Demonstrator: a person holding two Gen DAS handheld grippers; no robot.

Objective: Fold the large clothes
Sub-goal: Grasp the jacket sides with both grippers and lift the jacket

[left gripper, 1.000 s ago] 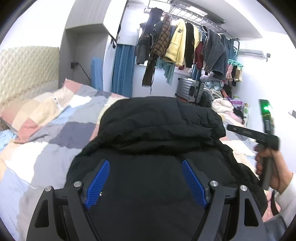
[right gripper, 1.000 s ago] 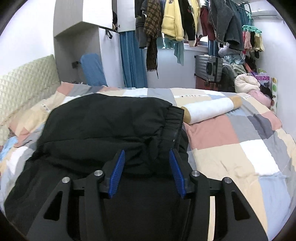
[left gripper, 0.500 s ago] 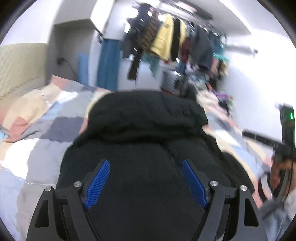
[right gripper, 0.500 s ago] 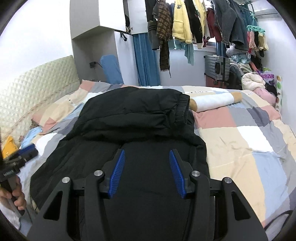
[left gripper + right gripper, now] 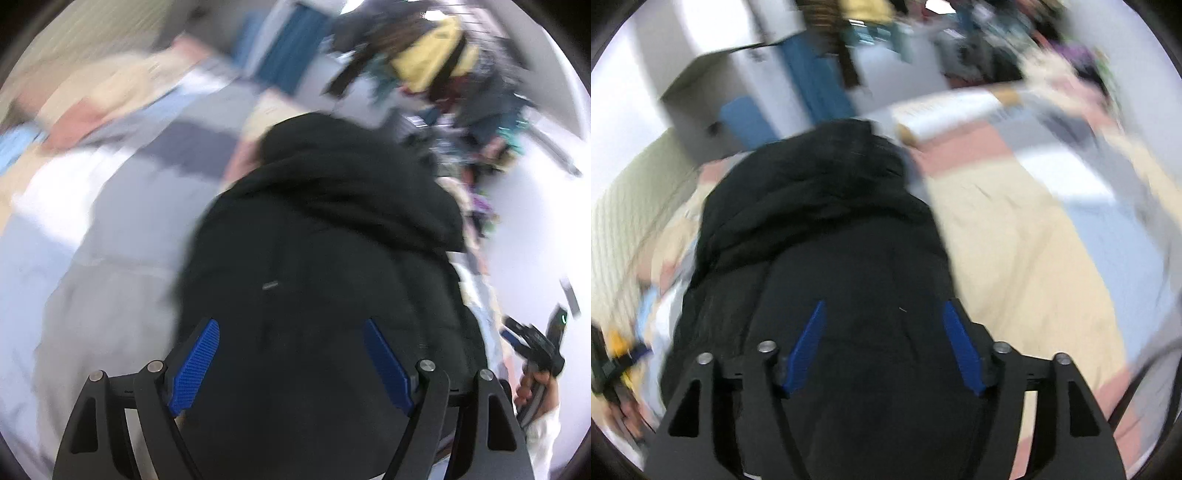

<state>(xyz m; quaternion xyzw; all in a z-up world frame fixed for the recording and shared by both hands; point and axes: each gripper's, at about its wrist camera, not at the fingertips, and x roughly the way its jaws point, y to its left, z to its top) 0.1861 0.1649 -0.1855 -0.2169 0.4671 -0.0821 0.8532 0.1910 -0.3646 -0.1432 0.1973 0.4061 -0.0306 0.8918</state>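
Black coat [image 5: 325, 258] on patchwork bed [image 5: 1015, 229] (blurred); left tongs [image 5: 291, 363] spread, right tongs [image 5: 886, 343] opening.

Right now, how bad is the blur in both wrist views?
Left wrist: heavy motion smear on the bed and hanging clothes; the left gripper stays sharp. Right wrist: same streaking across the quilt, black jacket soft-edged, right gripper slightly blurred, jaws opening.

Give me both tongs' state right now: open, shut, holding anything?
Left tongs: open, holding nothing, above the black jacket.
Right tongs: jaws opening, nothing gripped, jacket lying beneath them.
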